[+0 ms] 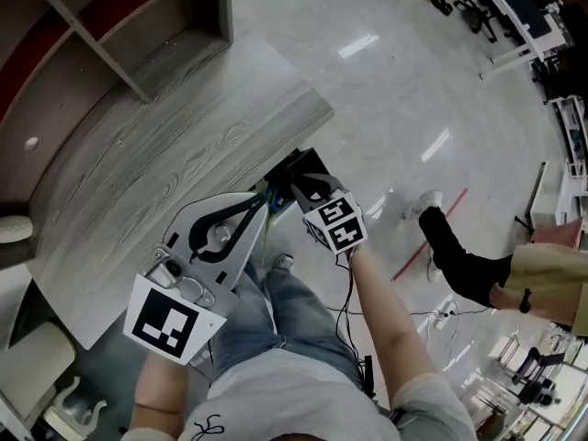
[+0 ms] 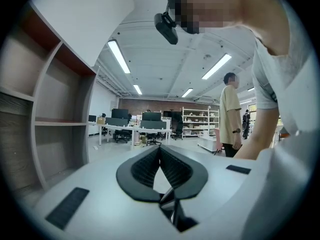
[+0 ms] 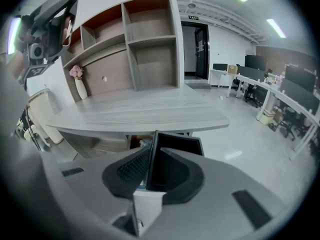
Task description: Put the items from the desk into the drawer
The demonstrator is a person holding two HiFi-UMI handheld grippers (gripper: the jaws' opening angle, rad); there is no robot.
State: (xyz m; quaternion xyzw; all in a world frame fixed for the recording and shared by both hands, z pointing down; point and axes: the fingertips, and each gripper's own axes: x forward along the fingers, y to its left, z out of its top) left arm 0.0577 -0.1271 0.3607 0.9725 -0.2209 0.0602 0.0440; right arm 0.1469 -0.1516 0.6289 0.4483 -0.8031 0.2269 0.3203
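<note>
The drawer (image 3: 179,140) is a black box standing out from under the front edge of the grey wood-grain tabletop (image 3: 140,115). The right gripper (image 3: 151,153) has its fingers pinching the drawer's thin upright wall, the ribbed pad of one finger lying flat against it. Just behind that wall a pale blue thing (image 3: 142,143) peeks out of the space under the tabletop, with too little of it showing to name.

In the head view the drawer (image 1: 296,164) is only a dark patch at the edge of the tabletop (image 1: 165,145), with the right gripper (image 1: 300,187) reaching into it. The grip itself reads clearly only in the right gripper view. The left gripper (image 1: 265,200) lies just beside the right one.

The left gripper view adds what the other two lack: the left gripper (image 2: 160,149) points up and away, its fingers pressed together at the tips with nothing between them. Beyond them stands a person in a beige shirt (image 2: 231,115), under ceiling strip lights (image 2: 119,57).

The shelf unit (image 3: 145,44) rises at the back of the tabletop, and only the right gripper view shows the white vase of pink flowers (image 3: 78,82) beside it.
</note>
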